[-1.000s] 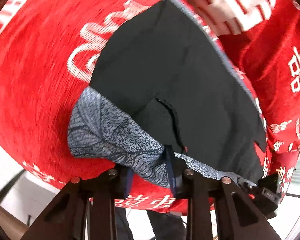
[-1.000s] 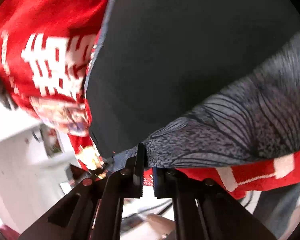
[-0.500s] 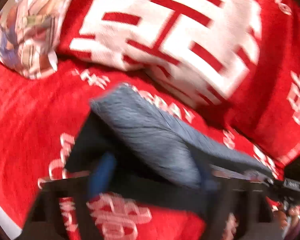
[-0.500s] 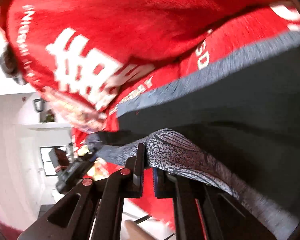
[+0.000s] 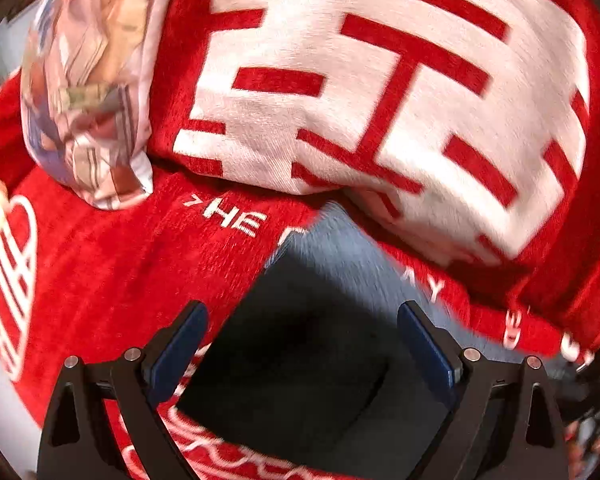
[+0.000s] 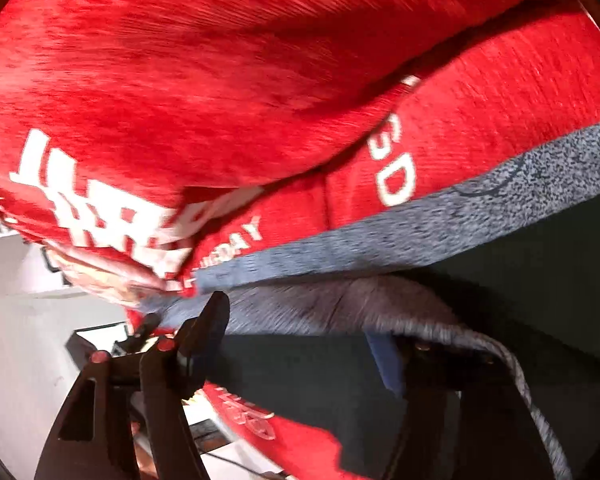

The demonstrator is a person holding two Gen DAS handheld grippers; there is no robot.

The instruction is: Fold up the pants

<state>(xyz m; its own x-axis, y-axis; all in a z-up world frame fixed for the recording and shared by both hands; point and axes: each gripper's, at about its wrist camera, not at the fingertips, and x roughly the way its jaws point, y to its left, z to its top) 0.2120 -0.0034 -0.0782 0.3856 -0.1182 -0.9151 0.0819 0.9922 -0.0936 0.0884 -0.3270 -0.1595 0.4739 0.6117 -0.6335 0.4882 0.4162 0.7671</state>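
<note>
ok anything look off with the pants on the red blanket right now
One thing: in the right wrist view the grey hem of the pants is draped over one of the right gripper fingers as they open, so it may snag. The left gripper is open and clear above the fabric.

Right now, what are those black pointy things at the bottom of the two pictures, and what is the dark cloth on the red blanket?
Those are grabbing tools. A person holds one in each hand, and a small camera on each tool looks along its jaws, so each picture is taken from one tool. The left gripper has its jaws wide apart and holds nothing. The right gripper is opening its jaws, with cloth still lying between them. The dark cloth with the grey band is a pair of pants, being folded on a red blanket with white letters. A red and white pillow lies behind.
</note>
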